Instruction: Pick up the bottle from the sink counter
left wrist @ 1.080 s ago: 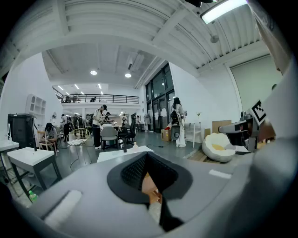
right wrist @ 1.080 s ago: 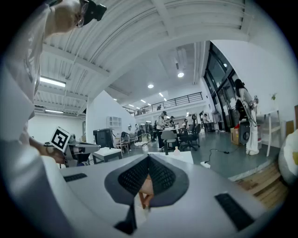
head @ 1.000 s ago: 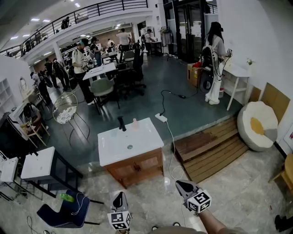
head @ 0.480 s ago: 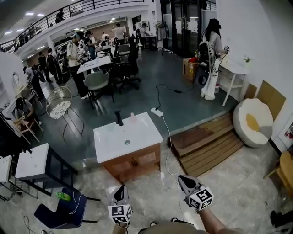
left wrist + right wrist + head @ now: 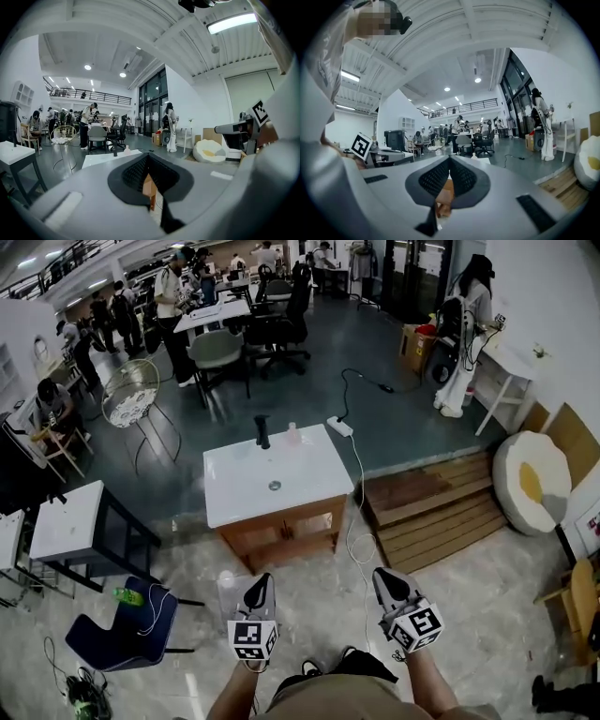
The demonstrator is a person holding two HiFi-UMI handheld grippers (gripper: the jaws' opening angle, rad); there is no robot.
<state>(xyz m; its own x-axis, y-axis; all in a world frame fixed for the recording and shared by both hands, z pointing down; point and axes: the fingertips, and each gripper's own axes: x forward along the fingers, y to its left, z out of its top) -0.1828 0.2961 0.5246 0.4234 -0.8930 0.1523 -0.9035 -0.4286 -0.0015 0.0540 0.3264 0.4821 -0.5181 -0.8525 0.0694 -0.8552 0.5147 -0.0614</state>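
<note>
Bottle (image 5: 292, 434): one, small and pale. It stands at the far edge of the sink counter (image 5: 234, 498), just beside the one black tap (image 5: 262, 432).
Sink counter: one, with a white top and a wood front, well apart from me.
Room: bare floor lies between me and the counter. One white cable (image 5: 362, 486) runs down past its right side. One blue chair (image 5: 112, 643) sits off to my left.
Left gripper (image 5: 262, 579): my jaws are pressed together, holding nothing.
Right gripper (image 5: 382, 576): my jaws are together too, holding nothing.

Faucet (image 5: 262, 432) just L of bottle (image 5: 292, 434); R open.
</note>
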